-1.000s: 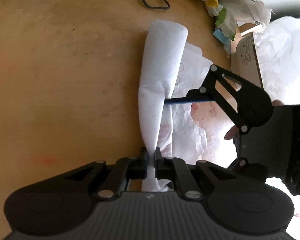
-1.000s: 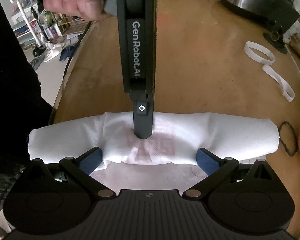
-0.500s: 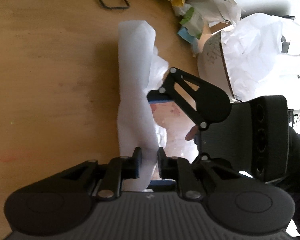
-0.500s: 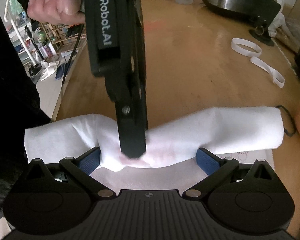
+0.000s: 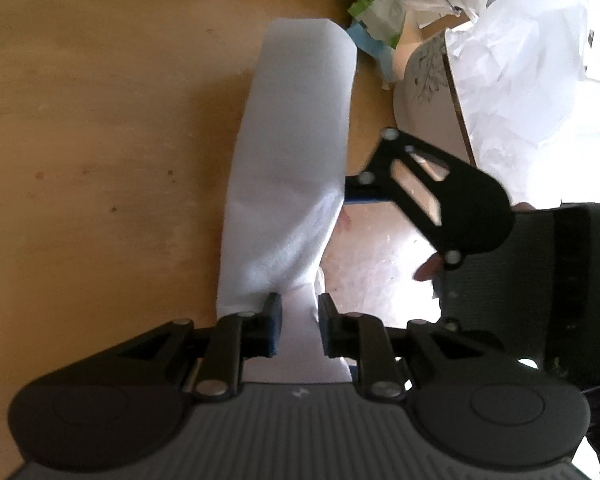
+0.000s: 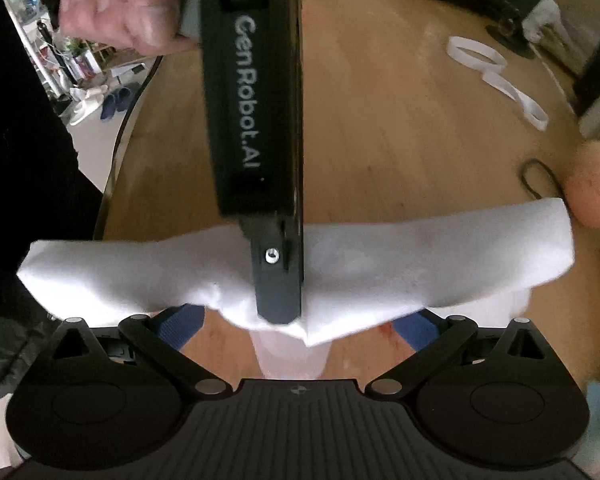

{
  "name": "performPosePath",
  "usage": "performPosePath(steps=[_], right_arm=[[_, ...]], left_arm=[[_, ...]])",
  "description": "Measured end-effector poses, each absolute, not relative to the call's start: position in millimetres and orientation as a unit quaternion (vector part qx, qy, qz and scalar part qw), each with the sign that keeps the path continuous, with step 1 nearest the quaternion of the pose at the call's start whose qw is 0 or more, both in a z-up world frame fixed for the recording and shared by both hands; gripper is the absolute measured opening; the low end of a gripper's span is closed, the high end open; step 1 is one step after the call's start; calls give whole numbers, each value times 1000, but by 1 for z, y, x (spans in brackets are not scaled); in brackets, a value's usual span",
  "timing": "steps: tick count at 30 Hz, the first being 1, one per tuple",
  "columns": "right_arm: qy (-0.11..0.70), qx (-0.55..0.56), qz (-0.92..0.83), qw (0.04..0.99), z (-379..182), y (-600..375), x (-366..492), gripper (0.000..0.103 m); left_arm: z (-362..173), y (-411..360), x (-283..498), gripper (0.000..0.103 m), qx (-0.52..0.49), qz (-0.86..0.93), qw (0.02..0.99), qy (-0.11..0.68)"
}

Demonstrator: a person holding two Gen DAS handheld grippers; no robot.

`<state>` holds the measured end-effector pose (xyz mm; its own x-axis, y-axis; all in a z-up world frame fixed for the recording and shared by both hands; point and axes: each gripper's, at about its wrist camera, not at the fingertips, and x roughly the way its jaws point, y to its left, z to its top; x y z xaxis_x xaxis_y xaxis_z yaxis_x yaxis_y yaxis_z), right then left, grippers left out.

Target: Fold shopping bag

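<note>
Shopping bag (image 5: 288,168), white and folded into a long band, lies across the wooden table (image 5: 100,140), one end near the table's edge, the other close to an orange fruit (image 6: 596,184) and a black loop of cord (image 6: 538,180). Left gripper (image 5: 299,326) sits at the band's middle; its jaws have just been opening and now stand a little apart with a fold of the bag between them, the blue pads not visibly pressing it. Right gripper (image 6: 296,326) has its jaws spread wide on either side of the bag's near edge, gripping nothing. A hand (image 6: 128,20) holds the left gripper's handle. White strap loops (image 6: 496,76) lie farther back, well apart from the bag
</note>
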<state>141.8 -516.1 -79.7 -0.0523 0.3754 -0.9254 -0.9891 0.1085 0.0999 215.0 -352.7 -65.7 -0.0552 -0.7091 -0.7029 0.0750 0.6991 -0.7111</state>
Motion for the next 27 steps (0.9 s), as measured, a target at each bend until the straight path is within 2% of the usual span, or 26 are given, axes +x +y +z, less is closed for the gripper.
performPosePath(steps=[8, 14, 27], right_arm=[[428, -347, 552, 626, -52, -534, 138, 103], [402, -306, 575, 644, -28, -535, 140, 103], [381, -307, 613, 620, -64, -521, 125, 103]], left_arm=[[-66, -353, 216, 20, -231, -308, 644, 662], [-66, -343, 212, 20, -227, -314, 642, 661], [-70, -340, 212, 20, -234, -318, 634, 665]])
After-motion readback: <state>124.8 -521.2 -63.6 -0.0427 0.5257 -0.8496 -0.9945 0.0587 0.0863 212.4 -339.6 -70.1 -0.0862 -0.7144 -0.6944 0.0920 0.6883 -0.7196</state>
